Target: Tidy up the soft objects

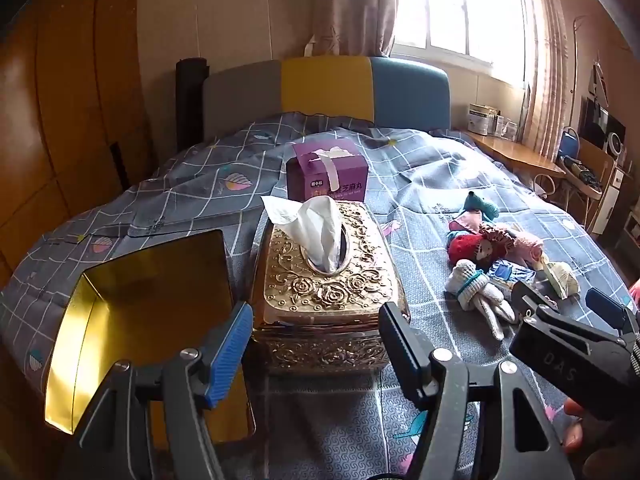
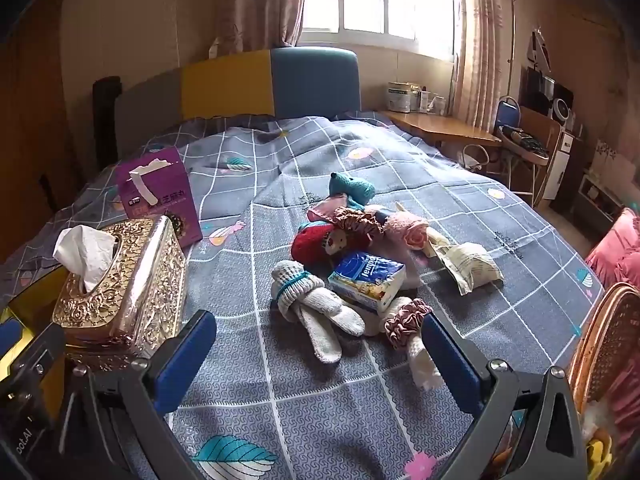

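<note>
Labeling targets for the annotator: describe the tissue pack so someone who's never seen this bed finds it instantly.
On the bed, look right of the gold tissue box to the pile of soft things. The tissue pack lies at the pile's near edge, between the rolled socks and the cream pouch. It is the only blue, printed plastic packet there.
</note>
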